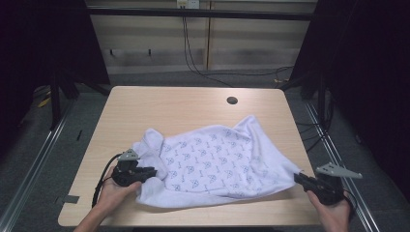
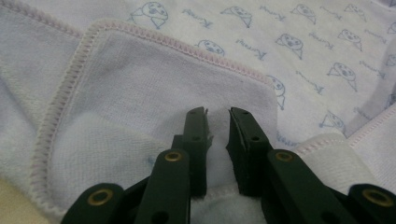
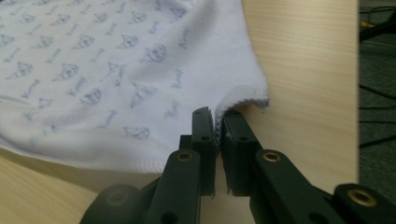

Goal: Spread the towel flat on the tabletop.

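The person stood at the near edge of the counter (image 1: pixel 145 99) with 2 tools at work on 1 towel (image 1: pixel 212 159). The left hand-held gripper (image 1: pixel 151 172) was clenched on a folded corner of the cloth, the fabric pinched in the narrow gap between its jaws. The right hand-held gripper (image 1: pixel 298 178) was clamped on the stitched corner at the towel's near right edge, its jaws all but together on the hem.

To my eye the step in hand was spreading the towel flat. To do it well, I judged both grips should stay firm on the hems while the hands drew apart evenly and low over the counter, so the wrinkles pulled out without the thin right corner slipping free. The turned-over flap at the left would need laying back afterwards.

The towel lay rumpled across the near half of the counter, stretching from the left hand to the right. It was white and soft, printed with small blue dog faces and script, its edges overstitched in pale pink thread (image 2: pixel 70 84).
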Demonstrator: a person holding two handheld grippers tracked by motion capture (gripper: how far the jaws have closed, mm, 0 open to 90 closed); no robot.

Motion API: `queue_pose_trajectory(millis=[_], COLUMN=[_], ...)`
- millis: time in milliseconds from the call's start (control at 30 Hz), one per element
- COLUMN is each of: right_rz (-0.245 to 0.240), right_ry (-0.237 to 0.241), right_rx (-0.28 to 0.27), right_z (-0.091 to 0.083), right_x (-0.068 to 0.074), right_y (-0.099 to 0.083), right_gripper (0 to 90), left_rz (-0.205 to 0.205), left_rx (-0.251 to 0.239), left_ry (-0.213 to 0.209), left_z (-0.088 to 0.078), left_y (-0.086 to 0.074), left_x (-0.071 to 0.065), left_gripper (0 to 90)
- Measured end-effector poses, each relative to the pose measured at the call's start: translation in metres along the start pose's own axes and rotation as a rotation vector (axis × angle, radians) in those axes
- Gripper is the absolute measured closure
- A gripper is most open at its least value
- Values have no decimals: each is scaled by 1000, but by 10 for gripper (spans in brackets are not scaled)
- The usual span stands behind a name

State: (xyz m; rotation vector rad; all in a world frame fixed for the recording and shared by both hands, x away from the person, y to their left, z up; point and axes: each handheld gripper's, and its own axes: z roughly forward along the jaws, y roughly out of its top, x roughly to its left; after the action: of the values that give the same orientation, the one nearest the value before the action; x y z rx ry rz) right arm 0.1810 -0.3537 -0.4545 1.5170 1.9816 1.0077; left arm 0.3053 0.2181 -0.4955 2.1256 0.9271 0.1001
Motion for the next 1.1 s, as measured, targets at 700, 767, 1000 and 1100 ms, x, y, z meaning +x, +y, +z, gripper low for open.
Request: queue_pose_trajectory(millis=[700, 767, 1000, 1100], right_rz=[-101, -185, -292, -291], right_ry=[200, 217, 233, 195], right_rx=[36, 85, 226, 223], right_z=[38, 55, 107, 111], right_x=[80, 99, 144, 138], right_y=[18, 25, 31, 28], right_gripper=[531, 516, 415, 421], left_rz=[-7, -32, -107, -106], left_rx=[-107, -145, -193, -138], left_ry=[-79, -47, 32, 67], left_z=[-34, -34, -27, -16], left_y=[-2, 6, 26, 21], left_x=[-17, -5, 36, 43], left_gripper=[596, 568, 551, 540])
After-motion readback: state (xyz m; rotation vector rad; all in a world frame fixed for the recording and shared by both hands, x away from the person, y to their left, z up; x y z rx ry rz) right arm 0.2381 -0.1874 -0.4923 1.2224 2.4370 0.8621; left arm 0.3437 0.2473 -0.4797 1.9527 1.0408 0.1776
